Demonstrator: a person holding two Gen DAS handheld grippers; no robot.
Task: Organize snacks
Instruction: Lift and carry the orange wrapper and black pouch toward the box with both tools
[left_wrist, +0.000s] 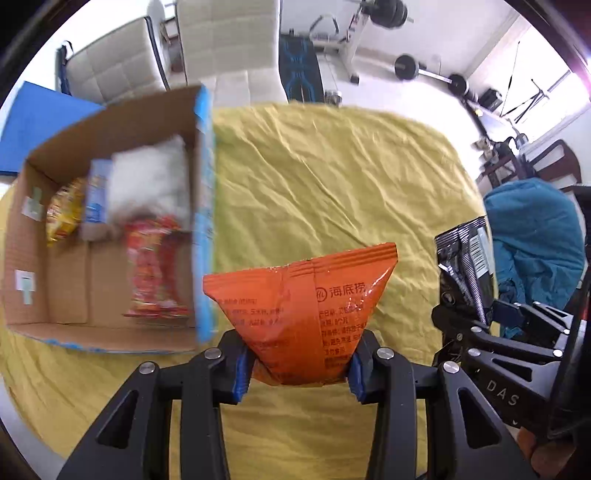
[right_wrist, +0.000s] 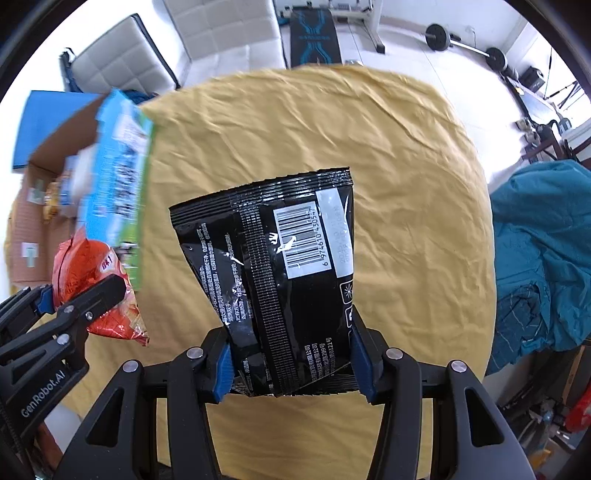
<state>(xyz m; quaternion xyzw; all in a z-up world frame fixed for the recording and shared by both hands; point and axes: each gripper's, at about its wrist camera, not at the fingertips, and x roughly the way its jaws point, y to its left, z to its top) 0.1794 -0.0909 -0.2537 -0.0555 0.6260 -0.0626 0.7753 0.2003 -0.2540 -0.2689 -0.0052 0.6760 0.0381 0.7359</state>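
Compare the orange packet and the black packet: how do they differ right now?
Colour: the orange packet is bright orange; the black packet is glossy black. Markings: the black packet shows a white barcode panel, the orange packet only printed text. Holder: the left hand-held gripper pinches the orange packet, the right hand-held gripper the black one. Both are held off the yellow cloth by their lower ends.

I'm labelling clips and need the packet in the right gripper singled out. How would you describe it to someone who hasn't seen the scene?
Over the yellow cloth, beside the cardboard box of snacks, two grippers each hold up a packet. The right gripper is shut on the black packet. It alone is glossy black with a white barcode label; the left gripper holds an orange packet.
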